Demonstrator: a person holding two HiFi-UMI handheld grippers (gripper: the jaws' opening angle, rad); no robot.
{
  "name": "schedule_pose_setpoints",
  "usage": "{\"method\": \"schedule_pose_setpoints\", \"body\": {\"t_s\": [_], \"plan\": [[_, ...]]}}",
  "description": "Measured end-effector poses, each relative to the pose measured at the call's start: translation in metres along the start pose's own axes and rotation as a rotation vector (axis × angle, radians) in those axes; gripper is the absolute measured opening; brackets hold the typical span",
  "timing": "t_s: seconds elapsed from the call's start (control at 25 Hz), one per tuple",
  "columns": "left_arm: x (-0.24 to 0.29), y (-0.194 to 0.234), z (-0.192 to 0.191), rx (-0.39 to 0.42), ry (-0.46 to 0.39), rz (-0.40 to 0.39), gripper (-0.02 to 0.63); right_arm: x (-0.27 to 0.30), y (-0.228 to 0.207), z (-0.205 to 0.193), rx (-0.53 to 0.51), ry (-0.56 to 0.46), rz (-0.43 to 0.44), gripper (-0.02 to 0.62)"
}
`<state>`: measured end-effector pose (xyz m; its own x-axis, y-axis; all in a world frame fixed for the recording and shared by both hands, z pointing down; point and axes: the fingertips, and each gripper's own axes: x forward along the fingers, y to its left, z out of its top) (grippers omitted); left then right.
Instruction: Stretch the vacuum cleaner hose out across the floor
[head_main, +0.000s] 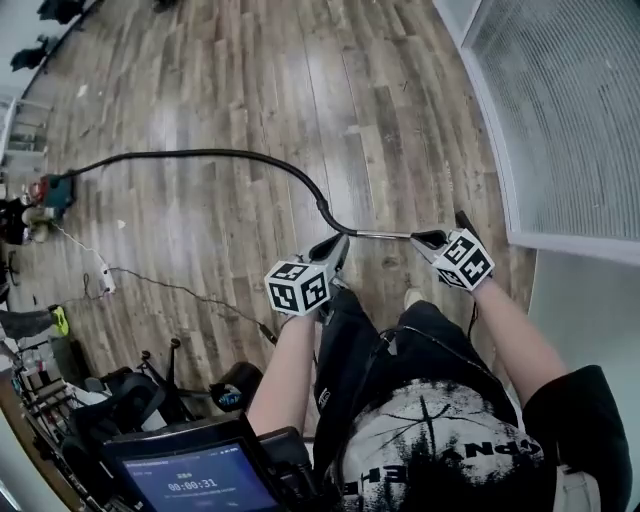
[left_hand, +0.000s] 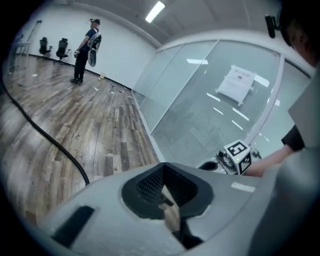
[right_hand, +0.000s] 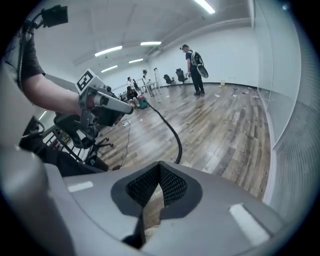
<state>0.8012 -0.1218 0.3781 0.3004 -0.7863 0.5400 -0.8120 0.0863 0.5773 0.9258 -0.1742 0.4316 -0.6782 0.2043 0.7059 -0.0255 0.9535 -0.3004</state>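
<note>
Closest, my left gripper (head_main: 333, 246) and right gripper (head_main: 432, 238) are each pressed together, nothing showing between their jaws. Between their tips spans a metal tube (head_main: 380, 235), the end of the black hose (head_main: 200, 153), which curves away left across the wooden floor (head_main: 250, 80). A glass wall (head_main: 560, 120) stands to my right.

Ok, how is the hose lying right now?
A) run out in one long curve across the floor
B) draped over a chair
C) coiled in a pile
A: the hose runs in a single open curve over the wood floor, with no loops or coils.
</note>
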Motion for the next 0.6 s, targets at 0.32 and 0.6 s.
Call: {"method": "schedule_pose_setpoints", "body": {"t_s": [0.32,0.6], "plan": [[-0.089,-0.135,0.077,0.157,-0.248,-0.028,0.000,-0.144,0.061,0.090,-0.055,-0.302,0.119,0.006],[-0.153,-0.204,0.093,0.367,-0.333,0.050,0.000,-0.207,0.135,0.151,-0.170,-0.480,0.228,0.008]]}}
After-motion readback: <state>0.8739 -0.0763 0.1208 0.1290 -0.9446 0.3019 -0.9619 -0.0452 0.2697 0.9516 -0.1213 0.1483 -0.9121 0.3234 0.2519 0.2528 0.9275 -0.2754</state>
